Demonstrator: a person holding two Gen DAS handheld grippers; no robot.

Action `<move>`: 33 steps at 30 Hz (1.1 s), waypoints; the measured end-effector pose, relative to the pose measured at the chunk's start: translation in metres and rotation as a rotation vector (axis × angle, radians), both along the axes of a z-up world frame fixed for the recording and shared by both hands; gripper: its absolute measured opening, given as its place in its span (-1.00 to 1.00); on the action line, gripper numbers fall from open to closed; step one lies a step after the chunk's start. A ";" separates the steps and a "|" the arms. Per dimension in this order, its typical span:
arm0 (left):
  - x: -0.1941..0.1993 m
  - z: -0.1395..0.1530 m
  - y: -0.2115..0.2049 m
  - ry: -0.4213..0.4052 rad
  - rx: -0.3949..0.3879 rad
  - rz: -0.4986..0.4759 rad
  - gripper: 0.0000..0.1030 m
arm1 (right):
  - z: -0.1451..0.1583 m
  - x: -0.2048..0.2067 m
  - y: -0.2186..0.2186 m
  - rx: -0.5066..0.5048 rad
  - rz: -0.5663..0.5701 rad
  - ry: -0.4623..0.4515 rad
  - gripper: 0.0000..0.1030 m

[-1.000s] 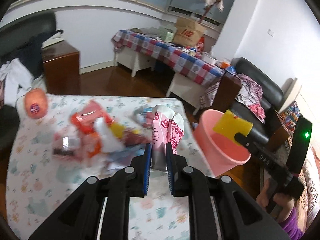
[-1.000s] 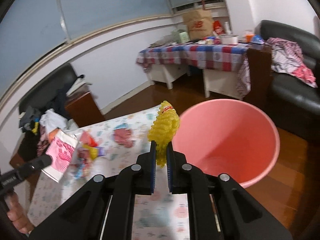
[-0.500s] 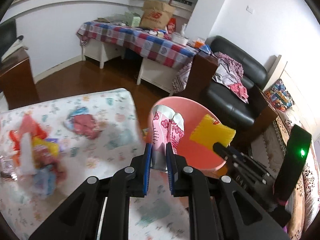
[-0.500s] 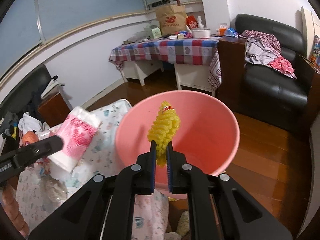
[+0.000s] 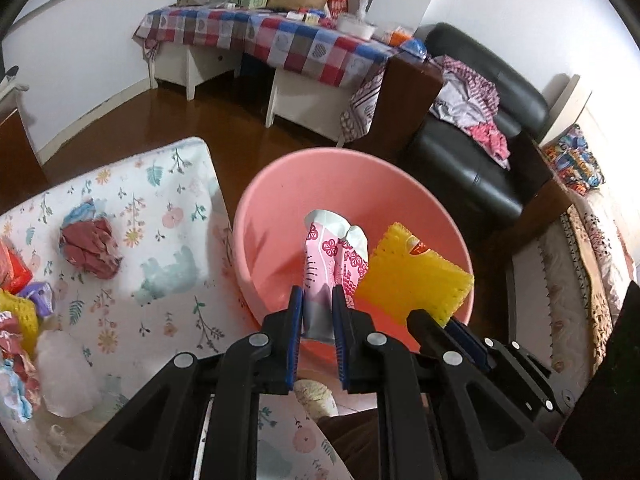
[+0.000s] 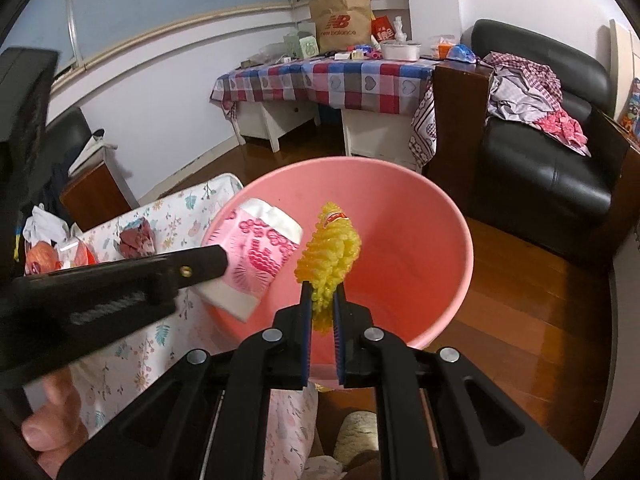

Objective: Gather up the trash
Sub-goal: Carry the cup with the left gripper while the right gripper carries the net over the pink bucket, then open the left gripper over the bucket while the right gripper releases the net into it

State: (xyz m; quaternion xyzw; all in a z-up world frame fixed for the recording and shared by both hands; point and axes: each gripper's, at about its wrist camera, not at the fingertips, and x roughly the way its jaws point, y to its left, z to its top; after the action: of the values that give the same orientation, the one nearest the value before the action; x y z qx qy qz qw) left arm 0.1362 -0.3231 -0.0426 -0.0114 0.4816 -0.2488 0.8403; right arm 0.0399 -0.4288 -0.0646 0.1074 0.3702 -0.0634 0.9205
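— Left hand-held gripper [image 5: 317, 307]: what is clamped in it?

— A pink-and-white floral packet [image 5: 334, 254] is pinched between the narrowed blue pads and held over the mouth of the pink bucket [image 5: 276, 184]. From the right wrist view the same packet [image 6: 256, 256] is seen above the bucket's near-left rim [image 6: 460, 240].

— And the right hand-held gripper [image 6: 322, 307]?

— It is closed on a yellow foam net [image 6: 330, 252], which is also held over the bucket opening, just beside the packet. In the left view the net [image 5: 416, 276] is seen to the right of the packet.

— What is seen of the surface?

— A counter [image 5: 168, 240] covered by a white floral cloth is seen just left of the bucket. A crumpled dark-red wrapper [image 5: 90, 242] is left lying on it, and more mixed wrappers [image 5: 16, 300] are piled at its left edge.

— And the room?

— A dark wooden floor [image 6: 540, 288] is seen beneath. A checked-cloth table [image 6: 340, 76] is set against the far wall, with a brown paper bag [image 6: 340, 22] on it. A black sofa [image 6: 560, 176] strewn with clothes is placed to the right.
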 end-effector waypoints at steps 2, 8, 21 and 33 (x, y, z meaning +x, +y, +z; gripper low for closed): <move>0.000 -0.004 0.000 0.012 0.003 0.005 -0.72 | -0.002 0.001 0.000 0.004 0.003 0.009 -0.81; 0.000 -0.004 0.007 0.003 -0.012 0.030 -0.63 | -0.007 0.003 -0.004 0.027 0.003 0.033 -0.80; -0.011 0.009 0.024 -0.033 -0.048 0.049 -0.34 | -0.006 0.003 -0.004 0.036 -0.006 0.033 -0.35; -0.047 0.034 0.055 -0.148 -0.050 0.027 -0.23 | 0.008 0.002 0.004 0.016 0.013 0.003 -0.14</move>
State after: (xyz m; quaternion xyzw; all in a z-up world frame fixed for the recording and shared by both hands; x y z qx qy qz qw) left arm 0.0897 -0.2680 -0.0085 -0.0202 0.4115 -0.2495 0.8764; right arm 0.0416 -0.4244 -0.0565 0.1123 0.3728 -0.0545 0.9195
